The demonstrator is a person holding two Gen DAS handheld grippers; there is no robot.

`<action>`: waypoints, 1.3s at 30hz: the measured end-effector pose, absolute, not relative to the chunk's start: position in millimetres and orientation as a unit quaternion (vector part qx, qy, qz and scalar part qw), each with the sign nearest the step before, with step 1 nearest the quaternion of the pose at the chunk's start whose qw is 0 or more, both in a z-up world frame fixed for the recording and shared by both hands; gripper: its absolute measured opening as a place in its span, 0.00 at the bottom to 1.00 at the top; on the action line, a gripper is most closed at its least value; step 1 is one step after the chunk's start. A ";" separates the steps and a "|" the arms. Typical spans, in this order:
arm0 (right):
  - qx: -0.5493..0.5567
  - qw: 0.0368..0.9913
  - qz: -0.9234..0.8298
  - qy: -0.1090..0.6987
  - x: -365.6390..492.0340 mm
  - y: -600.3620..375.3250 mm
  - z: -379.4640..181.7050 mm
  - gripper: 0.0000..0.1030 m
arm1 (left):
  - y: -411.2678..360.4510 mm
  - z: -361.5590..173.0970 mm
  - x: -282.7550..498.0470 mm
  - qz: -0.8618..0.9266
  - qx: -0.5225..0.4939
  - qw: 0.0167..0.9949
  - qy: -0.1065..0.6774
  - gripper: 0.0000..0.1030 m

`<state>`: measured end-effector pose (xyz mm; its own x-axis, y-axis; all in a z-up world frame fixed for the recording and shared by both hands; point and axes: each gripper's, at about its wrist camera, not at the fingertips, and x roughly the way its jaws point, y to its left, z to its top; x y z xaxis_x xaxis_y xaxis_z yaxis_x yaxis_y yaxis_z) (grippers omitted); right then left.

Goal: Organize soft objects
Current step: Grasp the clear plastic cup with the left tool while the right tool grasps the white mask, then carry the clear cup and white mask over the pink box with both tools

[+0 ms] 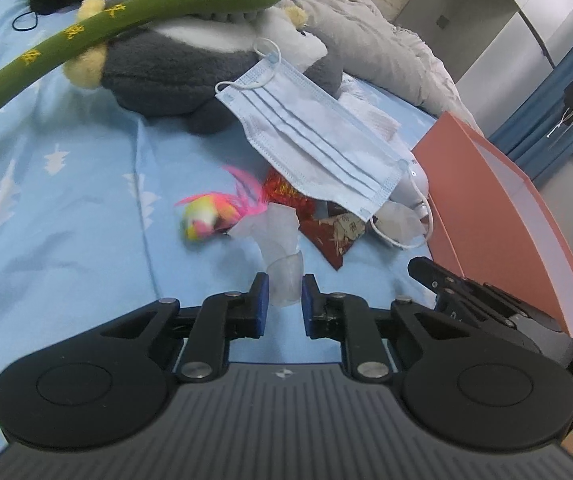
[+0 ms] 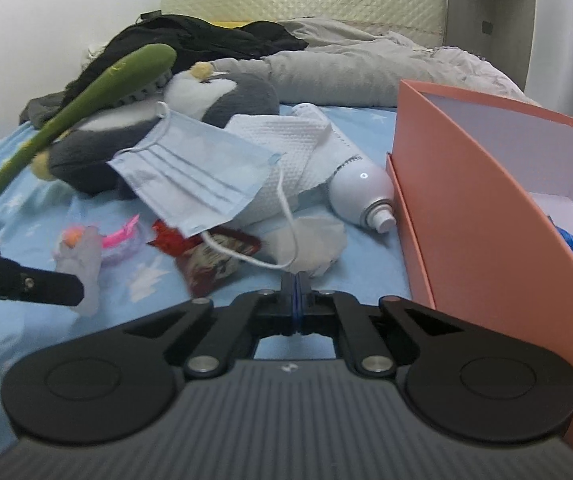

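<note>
Barely getting underway. Clamping crumpled translucent film (image 1: pixel 280 228) with left gripper (image 1: pixel 283 292), near centre of bed sheet (image 1: pixel 66 200); pressing right gripper (image 2: pixel 296 280) fully together beside face mask (image 2: pixel 194 172) ear loop, grip unclear. Leaving penguin plush (image 2: pixel 226 96) and mask lying left of orange box (image 2: pixel 486 216), holding only something blue.

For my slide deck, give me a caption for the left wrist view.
Left gripper shut on a crumpled translucent wrapper above a blue bedsheet, face mask and orange box ahead.

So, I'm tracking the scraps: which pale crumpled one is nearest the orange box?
The greyish scrap under the ear loop of the mask, beside the spray bottle; the clear scrap is pinched in the left gripper.
</note>
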<state>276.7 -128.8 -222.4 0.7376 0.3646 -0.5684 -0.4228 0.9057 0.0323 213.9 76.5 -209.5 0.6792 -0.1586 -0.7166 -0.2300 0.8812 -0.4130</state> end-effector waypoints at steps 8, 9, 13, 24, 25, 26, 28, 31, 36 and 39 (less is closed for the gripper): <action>-0.016 0.928 0.229 0.292 269.3 -130.8 -200.4 0.52 | 82.1 -209.3 200.1 0.035 -0.239 0.886 0.395 0.20; -0.011 0.929 0.233 0.287 271.1 -130.3 -197.2 0.62 | 83.4 -209.5 198.6 0.037 -0.240 0.886 0.394 0.20; 0.001 0.931 0.235 0.279 289.7 -123.2 -186.8 0.62 | 88.0 -210.1 193.2 0.041 -0.246 0.885 0.392 0.20; 0.053 0.909 0.247 0.331 368.5 -95.6 -202.8 0.09 | 94.1 -212.5 178.8 0.047 -0.260 0.882 0.390 0.20; 0.051 0.910 0.245 0.330 367.2 -94.4 -201.6 0.06 | 94.6 -212.1 177.8 0.047 -0.261 0.882 0.390 0.20; 0.053 0.911 0.245 0.327 363.6 -94.5 -199.4 0.04 | 94.9 -211.2 176.6 0.047 -0.262 0.882 0.389 0.19; 0.065 0.910 0.254 0.322 355.1 -97.9 -192.7 0.04 | 94.8 -208.8 175.4 0.046 -0.261 0.883 0.387 0.19; 0.086 0.909 0.262 0.314 337.0 -108.3 -178.6 0.04 | 93.4 -204.2 173.4 0.044 -0.258 0.886 0.383 0.19; 0.101 0.909 0.267 0.304 301.9 -127.6 -159.2 0.04 | 85.2 -192.4 169.2 0.039 -0.245 0.891 0.381 0.20; 0.090 0.913 0.262 0.301 279.4 -135.9 -152.3 0.04 | 78.4 -185.3 164.4 0.037 -0.236 0.893 0.382 0.20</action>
<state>279.4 -135.9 -152.3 0.6816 0.5329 -0.5015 -0.4244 0.8462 0.3223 164.4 78.4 -185.3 0.7058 -0.1146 -0.6991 -0.2454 0.8862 -0.3930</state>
